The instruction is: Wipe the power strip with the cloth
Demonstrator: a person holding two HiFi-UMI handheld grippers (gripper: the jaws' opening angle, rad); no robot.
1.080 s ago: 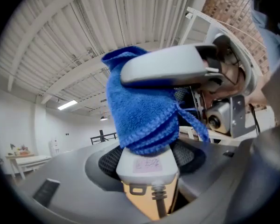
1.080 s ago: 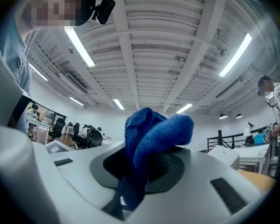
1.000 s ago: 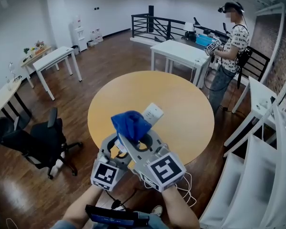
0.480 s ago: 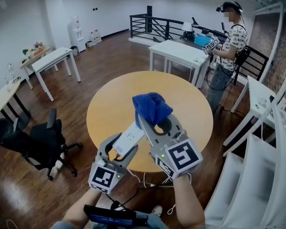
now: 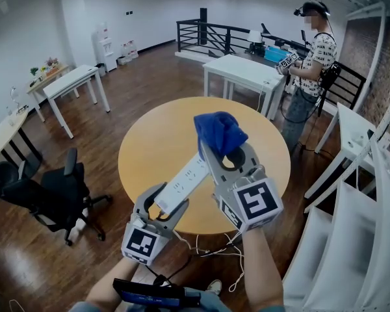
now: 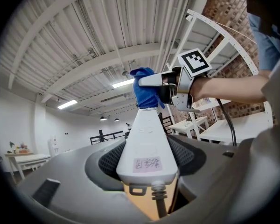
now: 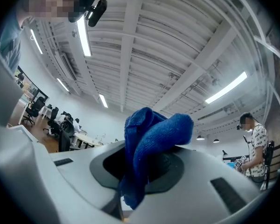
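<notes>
Nearest, the left claw (image 5: 164,203) is clamped across the cord end of the white power strip (image 5: 183,182), holding it in the air above the round desk (image 5: 143,148). The strip's long axis runs away from that claw, up and to the right. At its far end is the blue cloth (image 5: 220,132), bunched tight in the closed right claw (image 5: 225,152); whether cloth touches plastic is unclear. The right hand is nearer that end, so a wipe would likely run back along the strip toward the left claw. Beyond lie a wooden floor (image 5: 136,77), a black chair (image 5: 58,194), white tables (image 5: 244,70) and a person (image 5: 312,64) standing near a railing (image 5: 208,34).
</notes>
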